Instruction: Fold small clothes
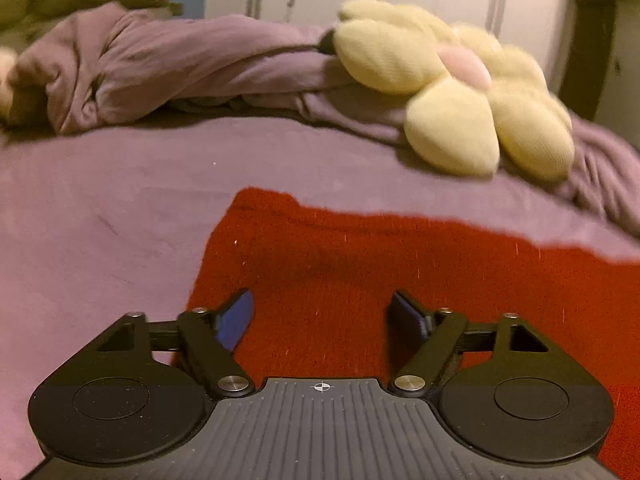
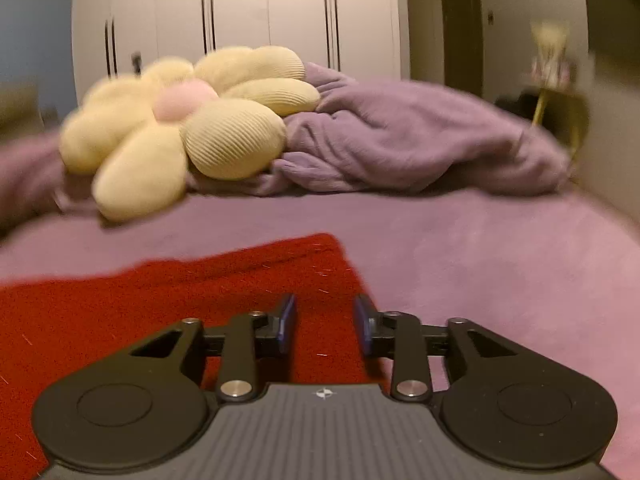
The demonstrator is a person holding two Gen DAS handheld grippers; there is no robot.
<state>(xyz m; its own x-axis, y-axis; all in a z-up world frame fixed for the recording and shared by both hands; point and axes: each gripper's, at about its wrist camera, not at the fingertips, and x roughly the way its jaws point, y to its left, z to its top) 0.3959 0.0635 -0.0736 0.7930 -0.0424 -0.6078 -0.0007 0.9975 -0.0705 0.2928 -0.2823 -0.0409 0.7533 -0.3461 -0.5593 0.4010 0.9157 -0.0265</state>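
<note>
A red knitted garment (image 1: 400,272) lies flat on the purple bed cover (image 1: 100,220). My left gripper (image 1: 322,316) is open wide and empty, just above the garment near its left edge. In the right wrist view the same red garment (image 2: 160,300) fills the lower left, and its right edge runs under my right gripper (image 2: 325,324). That gripper is open with a narrower gap and holds nothing, over the garment's right edge.
A yellow flower-shaped cushion (image 1: 452,92) with a pink centre lies at the back of the bed; it also shows in the right wrist view (image 2: 180,128). A rumpled purple blanket (image 2: 420,140) is heaped behind. White wardrobe doors (image 2: 260,12) stand beyond the bed.
</note>
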